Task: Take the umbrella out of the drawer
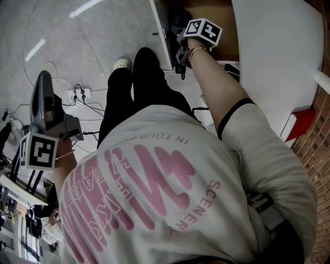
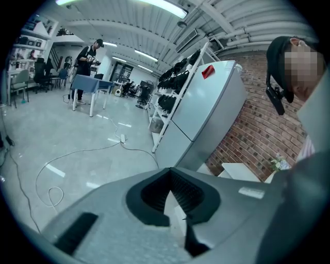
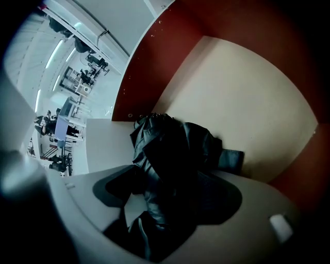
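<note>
Floor: pale grey polished floor [image 2: 62, 134], white power strip with black cables [image 1: 80, 94] | Wall: red brick wall [image 2: 258, 129] | Furniture: tall white cabinet [image 2: 206, 108], white open shelving rack [image 2: 172, 90], blue-topped table [image 2: 93, 83] | Light: ceiling strip lights [image 2: 165, 6], lit

Black umbrella [image 3: 170, 149] in a tan, red-walled drawer [image 3: 242, 98].

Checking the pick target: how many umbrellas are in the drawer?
1. The black umbrella lies in the drawer, held by the right gripper. Part of the drawer is out of view, so more may be hidden.
</note>
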`<state>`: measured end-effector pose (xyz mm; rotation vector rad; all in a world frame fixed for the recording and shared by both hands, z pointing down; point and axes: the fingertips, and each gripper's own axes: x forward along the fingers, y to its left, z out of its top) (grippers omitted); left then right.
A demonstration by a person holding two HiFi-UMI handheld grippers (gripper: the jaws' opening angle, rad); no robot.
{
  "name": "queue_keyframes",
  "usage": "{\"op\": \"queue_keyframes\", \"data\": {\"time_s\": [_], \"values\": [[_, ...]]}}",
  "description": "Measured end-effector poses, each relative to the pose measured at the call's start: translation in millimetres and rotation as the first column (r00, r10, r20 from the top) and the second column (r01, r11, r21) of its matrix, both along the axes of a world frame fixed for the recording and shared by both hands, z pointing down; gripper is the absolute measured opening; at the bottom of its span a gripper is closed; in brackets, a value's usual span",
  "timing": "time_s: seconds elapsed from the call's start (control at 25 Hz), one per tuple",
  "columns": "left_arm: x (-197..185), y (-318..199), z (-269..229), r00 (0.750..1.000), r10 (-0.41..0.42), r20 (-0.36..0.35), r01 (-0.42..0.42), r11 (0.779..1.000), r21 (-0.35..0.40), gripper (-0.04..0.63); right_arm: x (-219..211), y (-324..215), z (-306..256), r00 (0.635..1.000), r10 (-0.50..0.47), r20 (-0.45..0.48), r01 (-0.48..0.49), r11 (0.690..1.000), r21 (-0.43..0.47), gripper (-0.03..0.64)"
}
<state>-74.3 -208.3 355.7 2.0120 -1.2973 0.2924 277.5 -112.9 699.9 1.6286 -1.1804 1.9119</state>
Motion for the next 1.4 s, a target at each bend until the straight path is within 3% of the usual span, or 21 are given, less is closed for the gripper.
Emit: {"op": "queue_keyframes", "data": {"time_s": [0.6,1.08,1.4], "values": [[3,0,4,1.000,0.002,0.009,-0.002,0.999,-0.035,0.006,2,-3,4,0.998,0.035,-0.050,-0.038,0.997,-0.061,0.383],[16,-6,16,1.000,0.009,0.020,-0.008,0.998,-0.057,0.006,-2,-3,20,0.996,0.012,0.085,-0.005,0.997,-0.079,0.388],[16,6,26,0.999,-0.033,0.011,0.034,0.997,-0.068,0.006,-7,-2,25,0.983,0.017,0.183,-0.006,0.998,-0.065,0.382]]}}
